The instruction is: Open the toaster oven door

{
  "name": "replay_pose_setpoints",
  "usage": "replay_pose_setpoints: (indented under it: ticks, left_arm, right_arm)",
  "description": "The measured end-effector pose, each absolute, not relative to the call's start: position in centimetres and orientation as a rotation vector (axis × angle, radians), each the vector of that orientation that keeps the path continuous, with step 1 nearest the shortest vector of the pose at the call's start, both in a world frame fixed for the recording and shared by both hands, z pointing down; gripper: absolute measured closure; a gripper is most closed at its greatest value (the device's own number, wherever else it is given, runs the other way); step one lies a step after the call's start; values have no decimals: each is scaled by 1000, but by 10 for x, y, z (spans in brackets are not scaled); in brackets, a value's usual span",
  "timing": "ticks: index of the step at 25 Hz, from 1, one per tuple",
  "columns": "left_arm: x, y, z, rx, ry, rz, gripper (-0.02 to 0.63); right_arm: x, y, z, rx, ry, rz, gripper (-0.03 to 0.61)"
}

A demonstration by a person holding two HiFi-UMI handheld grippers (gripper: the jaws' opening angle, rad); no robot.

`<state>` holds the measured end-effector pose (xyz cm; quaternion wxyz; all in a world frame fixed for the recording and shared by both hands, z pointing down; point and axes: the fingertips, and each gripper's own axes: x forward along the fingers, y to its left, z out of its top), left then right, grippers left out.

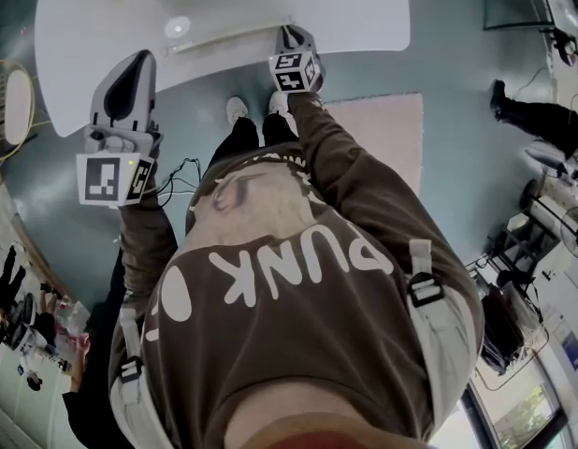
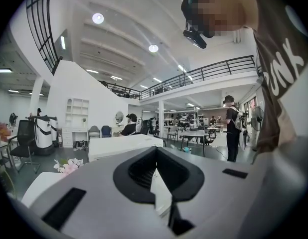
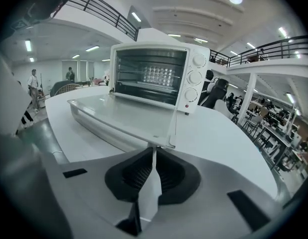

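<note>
The door [image 3: 125, 117] is lying open just ahead of the right hand-held gripper [image 3: 154, 151], its jaws being pressed together, empty. Bumped from below, it could be swung shut.

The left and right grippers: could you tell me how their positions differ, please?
The right gripper faces the oven, its tips by the front edge of the lowered door; the left gripper faces the open room, no oven in its view. The right reaches further over the table than the left. Both look closed, holding nothing.
</note>
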<state>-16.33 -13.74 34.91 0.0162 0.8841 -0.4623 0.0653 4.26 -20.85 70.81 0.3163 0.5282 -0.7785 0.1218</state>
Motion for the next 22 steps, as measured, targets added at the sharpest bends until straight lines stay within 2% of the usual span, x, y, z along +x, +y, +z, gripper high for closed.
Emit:
replay_pose_setpoints:
  ticks: [14,22]
  left_arm:
    - [-162,-141,352,2753,-1418,192,611]
    - [-160,-148,356,2750,-1421,183,611]
  right_arm:
    - [41,-209,708,1372,-2053,296,545]
    - [73,-203,686,1418,-2058,259,548]
